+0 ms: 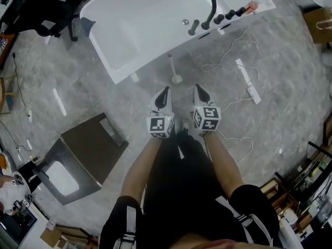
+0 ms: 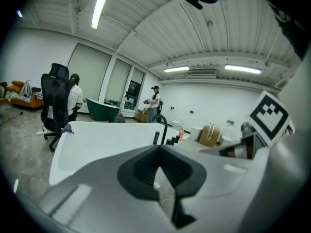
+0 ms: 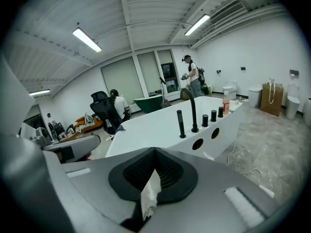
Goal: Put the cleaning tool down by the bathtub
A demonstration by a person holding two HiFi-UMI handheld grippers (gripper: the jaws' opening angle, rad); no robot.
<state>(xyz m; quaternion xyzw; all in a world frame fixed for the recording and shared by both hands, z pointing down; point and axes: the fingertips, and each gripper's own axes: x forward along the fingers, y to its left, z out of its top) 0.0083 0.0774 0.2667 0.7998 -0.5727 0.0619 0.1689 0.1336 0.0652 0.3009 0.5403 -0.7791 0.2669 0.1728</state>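
The cleaning tool (image 1: 175,71), a white stick on a round foot, stands upright on the grey floor beside the near wall of the white bathtub (image 1: 120,69). Both grippers hang side by side above the floor, short of the tool and apart from it. My left gripper (image 1: 164,92) has its jaws closed tip to tip with nothing held; its own view shows the pads meeting (image 2: 159,148) in front of the bathtub (image 2: 97,140). My right gripper (image 1: 199,90) is also shut (image 3: 155,152). Only a pale sliver shows through the slit below its pads, and nothing is gripped.
A dark low cabinet (image 1: 88,152) stands on the floor at the left. A white cable with a power strip (image 1: 248,83) trails to the right of the tool. A black faucet (image 1: 210,4) rises from the tub's end. An office chair (image 1: 52,9) and clutter ring the room's edges.
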